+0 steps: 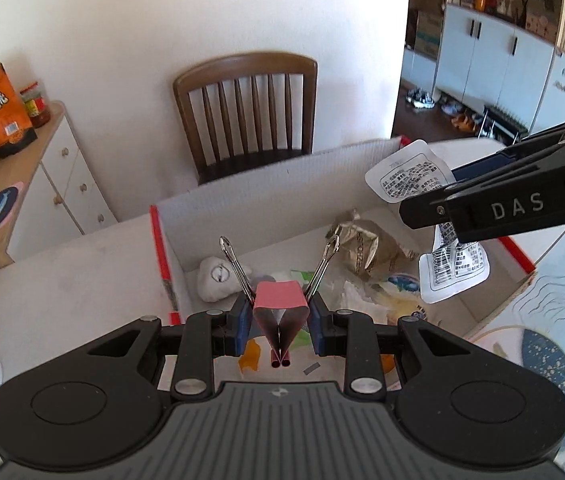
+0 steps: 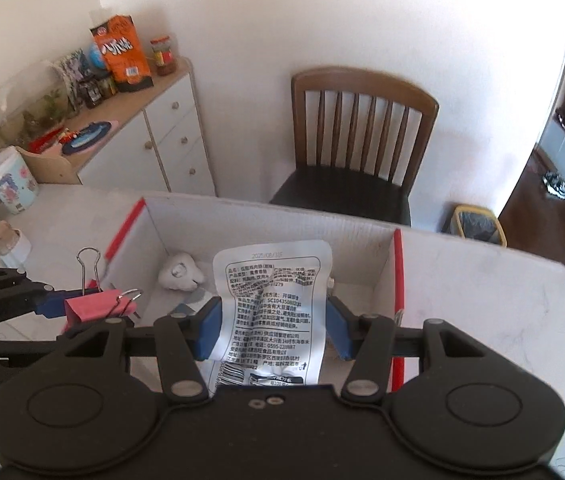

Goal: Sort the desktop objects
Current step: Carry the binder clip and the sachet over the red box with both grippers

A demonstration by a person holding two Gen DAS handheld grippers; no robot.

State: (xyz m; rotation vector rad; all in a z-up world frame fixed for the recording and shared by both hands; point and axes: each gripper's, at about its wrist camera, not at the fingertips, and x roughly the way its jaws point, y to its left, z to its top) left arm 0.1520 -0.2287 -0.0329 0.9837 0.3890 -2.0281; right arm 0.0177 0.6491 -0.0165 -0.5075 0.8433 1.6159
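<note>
My left gripper (image 1: pixel 280 314) is shut on a pink binder clip (image 1: pixel 280 300) with its wire handles sticking up, held over the near left corner of an open cardboard box (image 1: pixel 242 196). The clip also shows in the right wrist view (image 2: pixel 90 308). My right gripper (image 2: pixel 272 320) holds a white printed food pouch (image 2: pixel 272 300) between its blue pads (image 2: pixel 212 328), above the box (image 2: pixel 282 216). In the left wrist view the pouch (image 1: pixel 410 176) hangs from the right gripper's fingers (image 1: pixel 482 216) over the box's right side.
The box holds a crumpled white wad (image 1: pixel 216 280), a gold foil wrapper (image 1: pixel 366 248) and other wrappers. A wooden chair (image 1: pixel 250 112) stands behind the table. A white drawer cabinet (image 2: pixel 154 136) with snack bags stands at the left. A cup (image 2: pixel 12 184) stands at the table's left edge.
</note>
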